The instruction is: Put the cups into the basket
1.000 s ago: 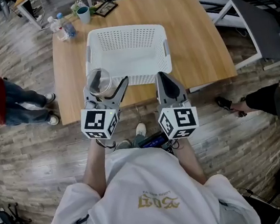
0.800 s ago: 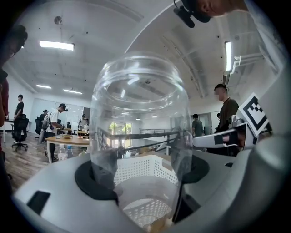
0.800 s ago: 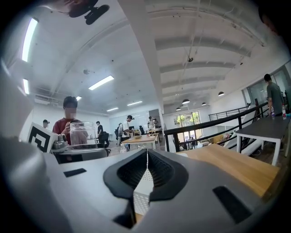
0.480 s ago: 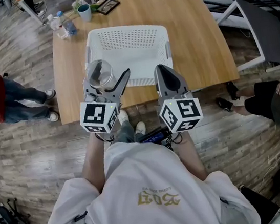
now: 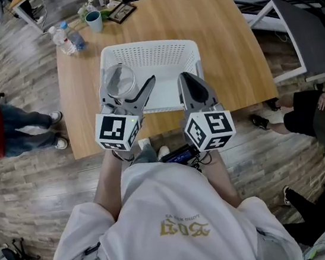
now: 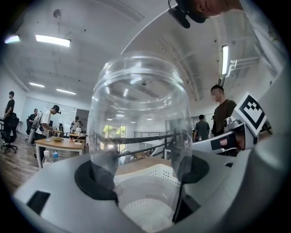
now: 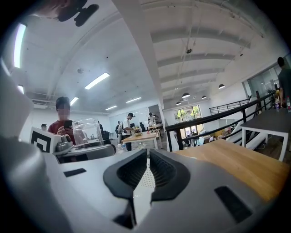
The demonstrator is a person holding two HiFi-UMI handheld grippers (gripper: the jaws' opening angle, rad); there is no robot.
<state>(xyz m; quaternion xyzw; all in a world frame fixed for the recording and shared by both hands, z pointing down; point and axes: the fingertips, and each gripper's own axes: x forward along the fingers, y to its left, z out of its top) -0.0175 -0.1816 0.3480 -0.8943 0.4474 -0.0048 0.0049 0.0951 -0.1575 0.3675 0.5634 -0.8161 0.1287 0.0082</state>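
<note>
a big wooden table [image 5: 228,39] with a light brown top stands on the wood floor [image 5: 31,175]. a white basket [image 5: 147,45] with lots of little holes in its walls sits on the table, close to the near edge and a bit to the left. in the far left corner two water bottles [image 5: 68,37] stand just beside each other. a blue-green cup [image 5: 94,20] stands near them at the far edge. next to the cup lies a flat dark frame [image 5: 122,11]. the right side of the table top is bare wood.
</note>
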